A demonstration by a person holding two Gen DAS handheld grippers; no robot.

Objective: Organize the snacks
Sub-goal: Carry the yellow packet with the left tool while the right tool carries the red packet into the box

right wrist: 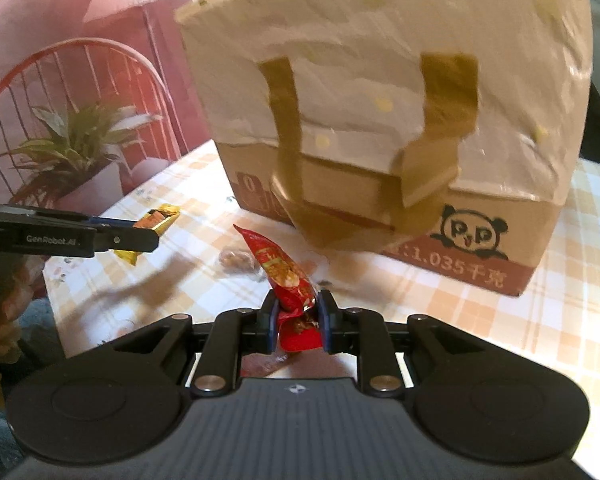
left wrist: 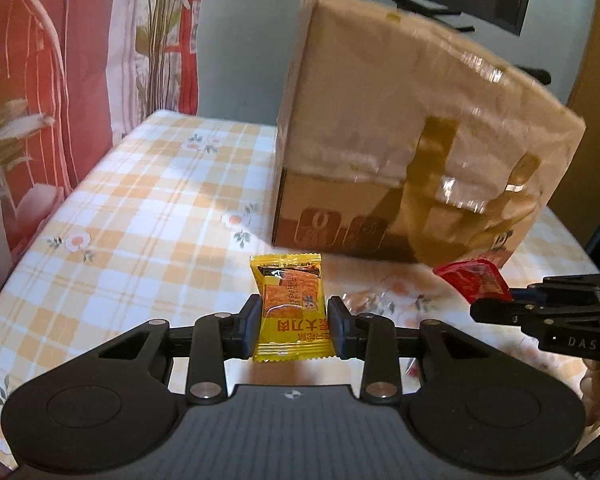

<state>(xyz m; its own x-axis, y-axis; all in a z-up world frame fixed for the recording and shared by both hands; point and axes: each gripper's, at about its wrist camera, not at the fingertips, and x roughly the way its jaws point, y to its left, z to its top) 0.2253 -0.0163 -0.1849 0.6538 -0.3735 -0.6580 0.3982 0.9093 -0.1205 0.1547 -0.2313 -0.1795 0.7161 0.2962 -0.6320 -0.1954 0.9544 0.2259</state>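
The left gripper (left wrist: 293, 322) pinches a yellow snack pack (left wrist: 290, 307) across its sides, the fingers (left wrist: 249, 326) narrowed onto the wrapper. The pack's long axis runs away from the camera, its print upside down in this view, and it hangs above the checked bench (left wrist: 140, 208). The right gripper (right wrist: 298, 318) clamps a red pack (right wrist: 290, 280) near its lower end, the fingers (right wrist: 327, 320) close together and the wrapper crumpled between them. This pack leans up and to the left, its pointed tip toward the box (right wrist: 380, 120). That box stands on the bench just beyond both packs, wrapped in pale paper and brown tape; its top is cut off. A small brownish thing (right wrist: 236, 258) behind the red pack is too blurred to name.
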